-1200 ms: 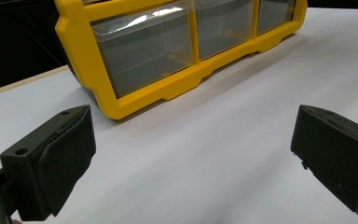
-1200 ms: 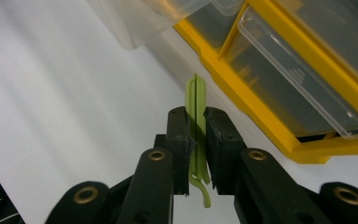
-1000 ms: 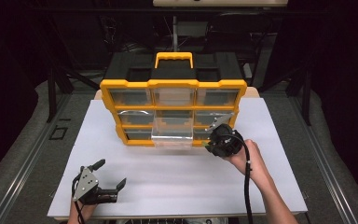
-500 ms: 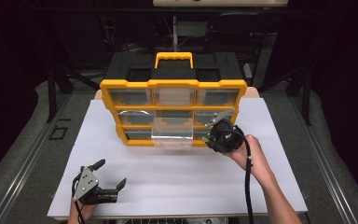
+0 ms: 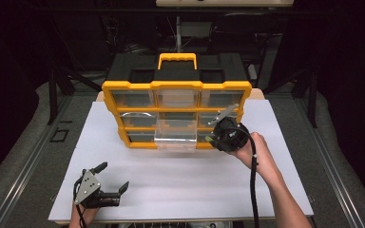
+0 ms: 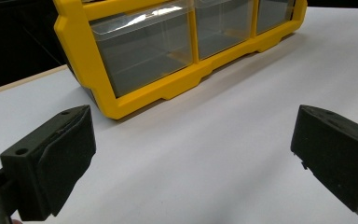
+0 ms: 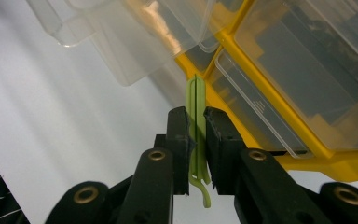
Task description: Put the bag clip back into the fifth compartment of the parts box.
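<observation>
Two tongs: right tongs (image 7: 196, 135) clamping green clip (image 7: 196, 100), left tongs (image 6: 191, 158) wide apart

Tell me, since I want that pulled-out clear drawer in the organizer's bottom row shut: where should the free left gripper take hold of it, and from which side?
Probably the clear drawer by its front lip, approached from the person's side of the table. It juts out of the yellow organizer toward the person, so that edge is exposed. The left gripper is open and apart from it.
</observation>
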The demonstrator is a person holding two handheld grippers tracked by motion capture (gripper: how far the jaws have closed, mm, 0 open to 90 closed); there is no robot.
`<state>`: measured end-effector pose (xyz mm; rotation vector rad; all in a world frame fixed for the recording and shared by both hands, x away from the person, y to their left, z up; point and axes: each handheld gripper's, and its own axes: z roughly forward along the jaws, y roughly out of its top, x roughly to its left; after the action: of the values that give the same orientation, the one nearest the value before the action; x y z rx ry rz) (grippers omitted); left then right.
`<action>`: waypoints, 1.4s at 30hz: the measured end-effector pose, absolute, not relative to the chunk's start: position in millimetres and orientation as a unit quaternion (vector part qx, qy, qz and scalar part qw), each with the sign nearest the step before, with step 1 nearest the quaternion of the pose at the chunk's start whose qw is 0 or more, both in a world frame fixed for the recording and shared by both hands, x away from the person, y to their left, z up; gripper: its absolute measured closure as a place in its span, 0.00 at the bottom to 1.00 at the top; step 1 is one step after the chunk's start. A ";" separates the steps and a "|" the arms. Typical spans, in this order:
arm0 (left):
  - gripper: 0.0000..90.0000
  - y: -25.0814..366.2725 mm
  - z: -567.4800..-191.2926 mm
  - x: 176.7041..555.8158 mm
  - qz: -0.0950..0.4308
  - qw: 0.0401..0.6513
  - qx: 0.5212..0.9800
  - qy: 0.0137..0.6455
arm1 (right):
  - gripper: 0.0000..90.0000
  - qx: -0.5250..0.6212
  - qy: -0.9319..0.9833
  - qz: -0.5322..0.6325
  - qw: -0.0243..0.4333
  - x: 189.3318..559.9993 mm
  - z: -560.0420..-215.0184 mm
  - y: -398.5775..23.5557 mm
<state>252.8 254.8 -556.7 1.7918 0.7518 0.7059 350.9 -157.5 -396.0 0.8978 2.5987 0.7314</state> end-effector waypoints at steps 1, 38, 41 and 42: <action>0.00 254.8 -556.7 252.9 0.294 0.511 0.745 0.312 | 0.89 0.309 0.904 0.256 0.150 351.5 -394.4 -157.3; 0.00 254.4 -556.8 253.4 0.292 0.510 0.747 0.311 | 0.89 0.293 0.909 0.256 0.152 360.0 -363.6 -152.3; 0.00 254.4 -556.8 253.3 0.293 0.510 0.746 0.312 | 0.89 0.293 0.908 0.259 0.154 360.5 -360.3 -152.1; 0.00 254.4 -556.8 253.3 0.292 0.511 0.746 0.311 | 0.89 0.292 0.907 0.259 0.154 360.7 -359.7 -152.0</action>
<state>253.3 254.4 -556.8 1.7957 0.7491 0.7034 360.7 -152.0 -359.7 0.8378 2.6013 0.7436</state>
